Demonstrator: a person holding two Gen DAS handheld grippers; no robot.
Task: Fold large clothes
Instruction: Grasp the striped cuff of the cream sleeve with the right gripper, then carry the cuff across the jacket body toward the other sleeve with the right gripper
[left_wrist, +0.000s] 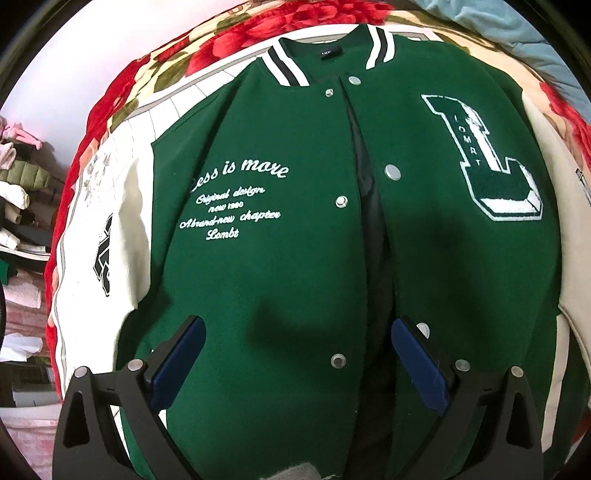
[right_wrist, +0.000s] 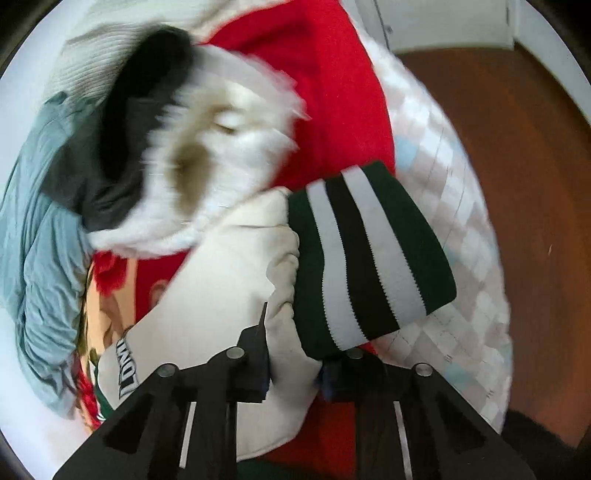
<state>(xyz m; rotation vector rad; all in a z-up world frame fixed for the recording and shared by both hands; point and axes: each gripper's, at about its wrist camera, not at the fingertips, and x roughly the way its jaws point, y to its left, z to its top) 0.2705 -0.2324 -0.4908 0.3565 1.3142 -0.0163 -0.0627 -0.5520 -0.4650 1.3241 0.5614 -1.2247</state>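
A green varsity jacket with cream sleeves lies face up and spread out, its snap front partly apart and a big "L" patch on the chest. My left gripper hovers open over its lower front, blue pads wide apart with nothing between them. In the right wrist view my right gripper is shut on the jacket's cream sleeve, just behind the green, white and black striped cuff, which sticks out past the fingers.
A red floral blanket lies under the jacket. A fluffy white and dark garment and a blue-grey one sit beyond the sleeve. A checked quilt edges the bed, with wooden floor beyond. Piled clothes stand far left.
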